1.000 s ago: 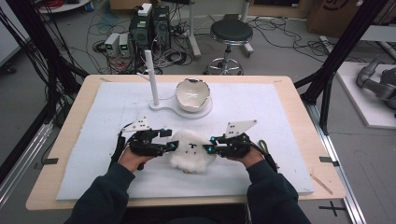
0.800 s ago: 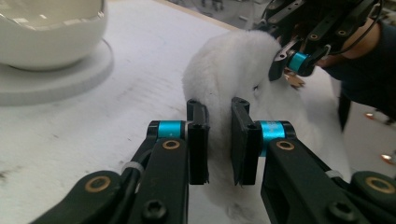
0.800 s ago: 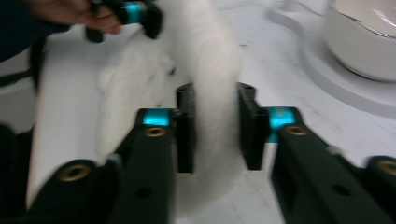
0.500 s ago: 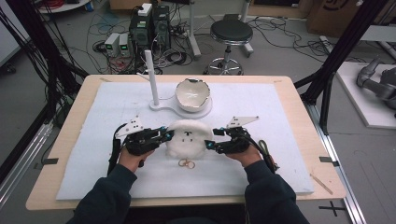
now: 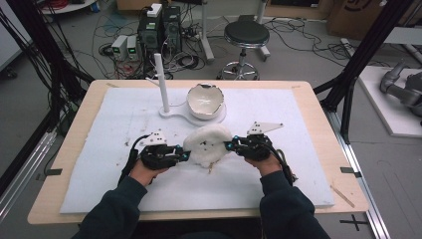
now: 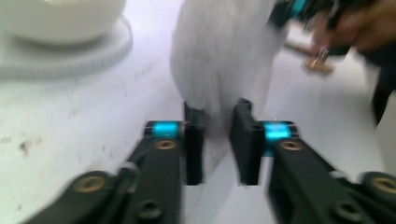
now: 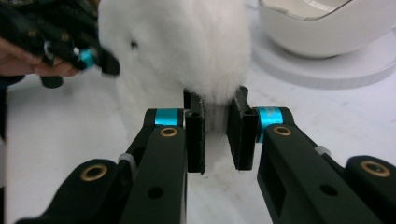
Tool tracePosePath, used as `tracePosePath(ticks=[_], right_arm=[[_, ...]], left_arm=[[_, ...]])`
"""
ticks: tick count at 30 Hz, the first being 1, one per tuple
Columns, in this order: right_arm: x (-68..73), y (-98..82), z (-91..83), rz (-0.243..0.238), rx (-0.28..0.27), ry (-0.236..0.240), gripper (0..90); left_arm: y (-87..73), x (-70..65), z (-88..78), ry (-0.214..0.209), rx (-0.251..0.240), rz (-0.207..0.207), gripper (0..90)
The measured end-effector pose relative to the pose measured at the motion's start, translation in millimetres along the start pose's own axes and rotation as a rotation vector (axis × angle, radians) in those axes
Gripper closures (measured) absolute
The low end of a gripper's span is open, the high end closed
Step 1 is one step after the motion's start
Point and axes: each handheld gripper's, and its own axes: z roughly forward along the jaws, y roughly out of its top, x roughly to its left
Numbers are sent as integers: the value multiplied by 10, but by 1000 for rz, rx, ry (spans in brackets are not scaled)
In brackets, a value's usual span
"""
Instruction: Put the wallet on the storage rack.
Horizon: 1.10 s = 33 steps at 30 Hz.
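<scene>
Two grippers: both grip one white fluffy plush toy (image 5: 208,144), one from each side
Left gripper (image 6: 217,135): fingers closed on the toy's fur
Right gripper (image 7: 215,126): fingers pinching the toy's opposite side
Toy: near the table's (image 5: 74,129) middle, lifted off the white mat (image 5: 298,114)
White bowl (image 5: 204,99): on a stand toward the far edge
</scene>
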Motion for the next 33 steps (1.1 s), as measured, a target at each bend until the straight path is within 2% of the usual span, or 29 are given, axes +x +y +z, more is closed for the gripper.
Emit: tracePosePath(ticks=[1,3,5,7,9,10,11,12,13,14,15,17,18,20,21,22,23,24,27,28,29,30,32,33], right_arm=[[0,0,0,0,0,0,799],[7,20,-26,-25,8,8,802],[24,36,-34,-44,17,21,802],[26,37,-18,-56,28,43,802],[39,34,9,-66,45,74,801],[64,42,28,-78,39,101,800],[64,42,28,-78,39,101,800],[81,47,30,-83,32,114,796],[90,54,28,-84,23,97,779],[56,51,5,-35,4,65,686],[56,51,5,-35,4,65,686],[4,36,-16,22,-29,19,517],[-22,16,-7,47,-37,19,447],[-19,10,14,62,-33,36,418],[-13,8,40,76,-26,69,422],[15,11,85,60,-12,107,612],[15,11,85,60,-12,107,612],[55,36,75,9,-23,84,760],[64,79,39,-19,-45,62,782],[90,139,30,-48,-63,19,787],[90,139,30,-48,-63,19,787],[105,171,38,-61,-65,4,788],[141,280,76,-107,-77,-35,789],[141,280,76,-107,-77,-35,789]], left_arm=[[2,1,4,15,9,7,671],[28,21,-28,41,-21,3,520],[63,43,-83,59,-76,2,405],[83,41,-127,51,-139,8,398],[88,32,-131,35,-160,12,398],[83,29,-118,27,-144,13,495],[74,23,-99,0,-124,11,495],[68,11,-89,-15,-111,23,639],[69,-3,-85,-30,-116,35,713],[76,-16,-93,-39,-135,44,756],[85,-26,-109,-37,-155,48,756],[96,-19,-143,-44,-189,33,766],[99,-11,-156,-53,-206,23,767],[102,-10,-168,-75,-227,27,767],[104,-16,-165,-91,-234,27,767],[104,-25,-157,-103,-230,30,766],[99,-40,-140,-90,-213,40,766],[93,-48,-121,-64,-183,42,754],[60,-21,-60,-23,-88,10,732],[48,-15,-45,-2,-65,8,714],[48,-15,-45,-2,-65,8,707],[50,-8,-52,16,-65,8,707],[52,36,-102,49,-68,-4,647],[45,65,-132,66,-76,-17,647]])
